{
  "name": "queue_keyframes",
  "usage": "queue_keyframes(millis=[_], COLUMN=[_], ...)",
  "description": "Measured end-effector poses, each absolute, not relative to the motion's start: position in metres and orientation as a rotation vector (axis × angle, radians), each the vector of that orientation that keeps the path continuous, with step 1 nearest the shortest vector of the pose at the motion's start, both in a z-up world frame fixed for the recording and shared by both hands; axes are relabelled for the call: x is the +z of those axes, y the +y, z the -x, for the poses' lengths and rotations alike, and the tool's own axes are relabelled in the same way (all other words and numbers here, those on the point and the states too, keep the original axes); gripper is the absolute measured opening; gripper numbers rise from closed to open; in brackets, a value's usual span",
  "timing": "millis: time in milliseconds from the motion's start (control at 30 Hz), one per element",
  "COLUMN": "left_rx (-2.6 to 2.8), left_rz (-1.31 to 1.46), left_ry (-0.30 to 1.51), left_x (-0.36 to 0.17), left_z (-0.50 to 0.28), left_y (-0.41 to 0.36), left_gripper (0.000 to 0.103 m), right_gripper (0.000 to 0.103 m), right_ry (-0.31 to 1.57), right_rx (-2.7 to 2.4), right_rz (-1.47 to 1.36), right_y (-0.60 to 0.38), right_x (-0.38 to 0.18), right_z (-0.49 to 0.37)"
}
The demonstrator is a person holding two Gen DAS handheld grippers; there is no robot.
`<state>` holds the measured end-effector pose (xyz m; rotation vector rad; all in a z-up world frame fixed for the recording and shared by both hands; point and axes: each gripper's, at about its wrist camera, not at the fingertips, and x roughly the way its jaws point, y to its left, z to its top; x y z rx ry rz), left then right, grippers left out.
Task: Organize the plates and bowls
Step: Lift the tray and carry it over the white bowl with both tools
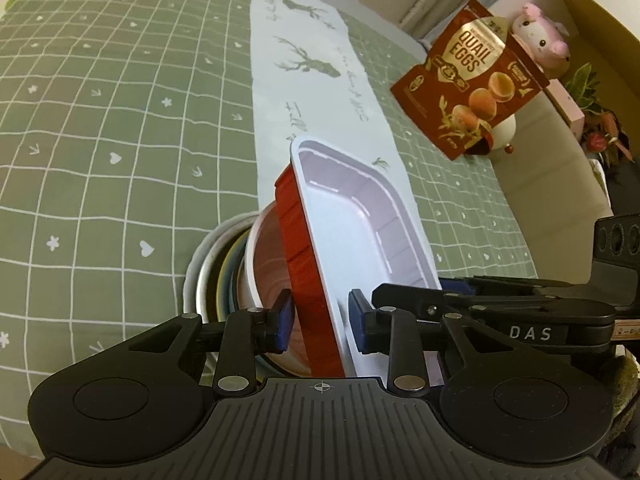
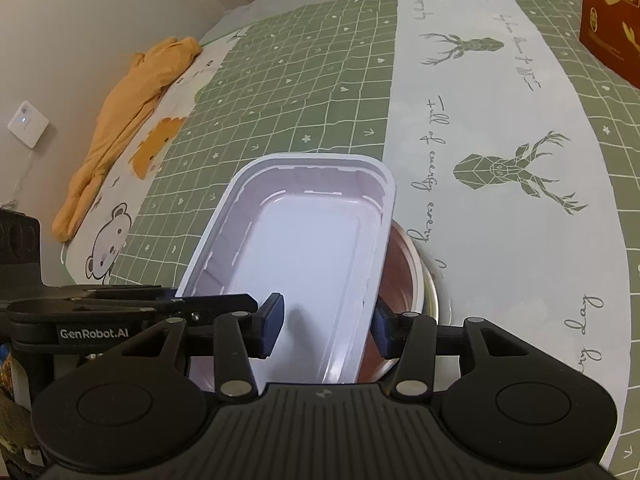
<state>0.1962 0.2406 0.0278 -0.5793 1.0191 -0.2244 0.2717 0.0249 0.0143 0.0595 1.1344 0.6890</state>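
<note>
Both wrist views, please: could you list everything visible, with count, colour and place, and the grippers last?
Rectangular tray: one, red outside, white inside, tilted over the bowl stack.
Stacked bowls: several nested, exact count unclear, white, yellow and pinkish red, on the cloth under the tray.
Tablecloth: one, green grid with a white deer strip.
Quail eggs pouch: one, red and gold, far right.
Plush pig: one, pink and white, behind the pouch.
Orange cloth: one, far left edge.
Left gripper: one, black, blue pads astride the tray wall.
Right gripper: one, black, astride the opposite wall.
</note>
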Motion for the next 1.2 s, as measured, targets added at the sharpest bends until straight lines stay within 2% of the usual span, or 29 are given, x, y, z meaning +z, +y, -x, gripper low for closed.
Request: queue_keyframes(millis=[100, 267, 600, 800, 1000, 1200], left_rx=[-0.244, -0.256, -0.256, -0.246, -0.252, -0.197], left_rz=[0.574, 0.574, 0.626, 0.637, 0.561, 0.444], left_ry=[1.031, 1.037, 0.969, 0.996, 1.009, 0.96], left_x=[0.024, 0.014, 0.035, 0.025, 0.01, 0.022], left_z=[-0.195, -0.194, -0.188, -0.192, -0.203, -0.202], left_y=[0.238, 0.235, 0.254, 0.25, 0.233, 0.229], left_gripper=[0.032, 0.027, 0.031, 0.031, 0.028, 0.03], right_gripper=[0.048, 0.048, 0.048, 0.049, 0.048, 0.048], right_ry=[1.138, 1.145, 1.105, 1.088, 1.069, 1.056], right_rx=[0.686, 0.679, 0.713, 0.689, 0.644, 0.631], right_rz=[-0.054, -0.04, -0.07, -0.049, -0.037, -0.021], right_y=[0.024, 0.022, 0.019, 0.018, 0.015, 0.012], right_x=[0.012, 0.005, 0.021, 0.023, 0.02, 0.02], right_z=[-0.268, -0.265, -0.264, -0.265, -0.27, -0.271])
